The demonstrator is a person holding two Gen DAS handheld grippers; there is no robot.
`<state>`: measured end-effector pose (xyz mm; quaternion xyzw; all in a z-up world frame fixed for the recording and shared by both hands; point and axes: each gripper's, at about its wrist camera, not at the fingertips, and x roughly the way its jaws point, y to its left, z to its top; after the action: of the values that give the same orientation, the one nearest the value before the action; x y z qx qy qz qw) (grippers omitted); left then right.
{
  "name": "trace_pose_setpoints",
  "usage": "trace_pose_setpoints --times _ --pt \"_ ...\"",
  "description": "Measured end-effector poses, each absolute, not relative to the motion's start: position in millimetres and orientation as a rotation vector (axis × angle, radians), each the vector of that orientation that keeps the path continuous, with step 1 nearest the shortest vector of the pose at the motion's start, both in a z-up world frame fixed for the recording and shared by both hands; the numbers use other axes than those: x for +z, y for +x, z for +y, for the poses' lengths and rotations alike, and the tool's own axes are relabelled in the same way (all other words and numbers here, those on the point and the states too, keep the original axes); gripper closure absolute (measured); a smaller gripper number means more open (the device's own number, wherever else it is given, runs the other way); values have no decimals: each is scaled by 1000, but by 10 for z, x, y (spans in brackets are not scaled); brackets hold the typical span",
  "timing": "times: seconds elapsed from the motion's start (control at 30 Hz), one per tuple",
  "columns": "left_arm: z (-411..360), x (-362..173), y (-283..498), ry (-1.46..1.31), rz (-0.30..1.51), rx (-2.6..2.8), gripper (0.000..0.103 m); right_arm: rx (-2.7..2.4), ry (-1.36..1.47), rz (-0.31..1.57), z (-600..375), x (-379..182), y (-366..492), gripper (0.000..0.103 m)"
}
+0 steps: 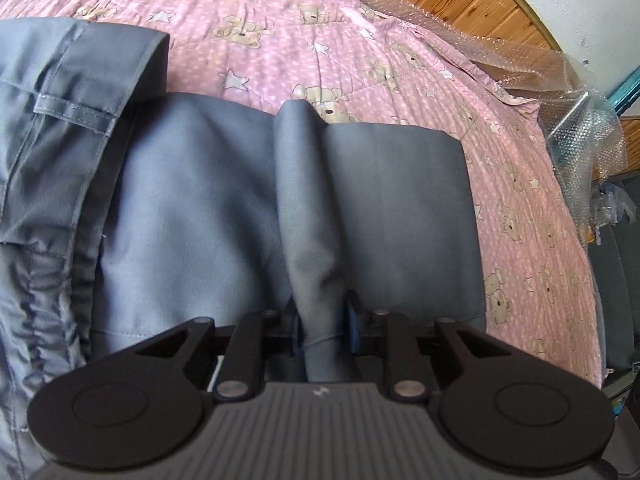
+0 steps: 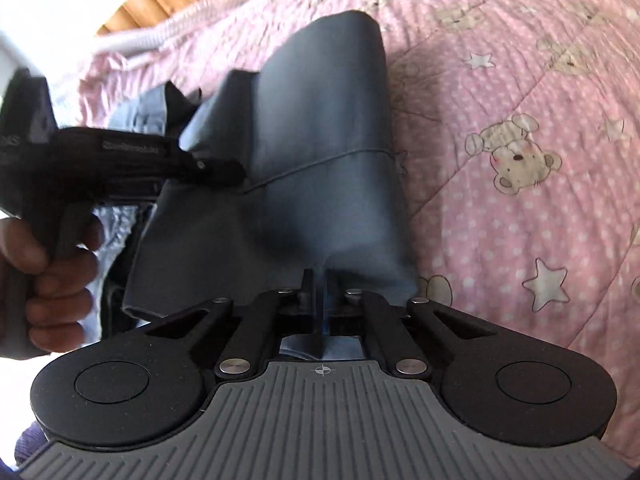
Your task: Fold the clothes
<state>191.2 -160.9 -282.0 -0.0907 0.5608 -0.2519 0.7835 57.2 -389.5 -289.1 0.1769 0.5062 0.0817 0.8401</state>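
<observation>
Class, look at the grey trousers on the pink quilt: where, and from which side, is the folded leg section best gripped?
Grip the grey trousers along the near hem edge, coming from above and from the near side. The cloth lies flat there but bunches into a raised ridge that jaws can pinch, as both grippers show.

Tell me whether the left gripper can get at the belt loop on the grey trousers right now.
Probably not yet. The left gripper is shut on a bunched ridge of the grey trousers; the belt loop lies uncovered nearby on the waistband, so it would have to let go first.
</observation>
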Motion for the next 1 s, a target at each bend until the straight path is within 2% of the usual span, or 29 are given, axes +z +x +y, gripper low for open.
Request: trace_pose_setpoints --times 0.23,0.43,0.57,0.6,0.73,0.77,0.83,1.0 --pt "-1454 -2413 1446 -171 1116 -623 68 153 305 1115 -3816 -2838 681 103" --pt "-1621 -2740 1220 -15 1192 -605 72 217 255 1145 -3825 -2820 793 103" --pt "-1621 -2697 1220 -38 1195 -570 71 288 214 1168 -3866 -2813 867 102" --pt "-1614 -2666 1220 -46 1194 -566 71 308 210 1178 -3884 -2797 894 100" --pt "-1519 -2560 1140 -51 1154 -494 71 374 158 1127 -3969 -2524 976 67" --pt "-1481 -2547 1125 -61 1143 -458 71 384 147 1086 -4017 -2410 1019 62" --pt "-1403 -2541 1103 -89 1131 -376 70 373 122 1021 -4121 -2257 1165 57" --pt "-1459 -2646 1051 -130 1152 -287 70 374 39 937 -4193 -2332 1605 56"
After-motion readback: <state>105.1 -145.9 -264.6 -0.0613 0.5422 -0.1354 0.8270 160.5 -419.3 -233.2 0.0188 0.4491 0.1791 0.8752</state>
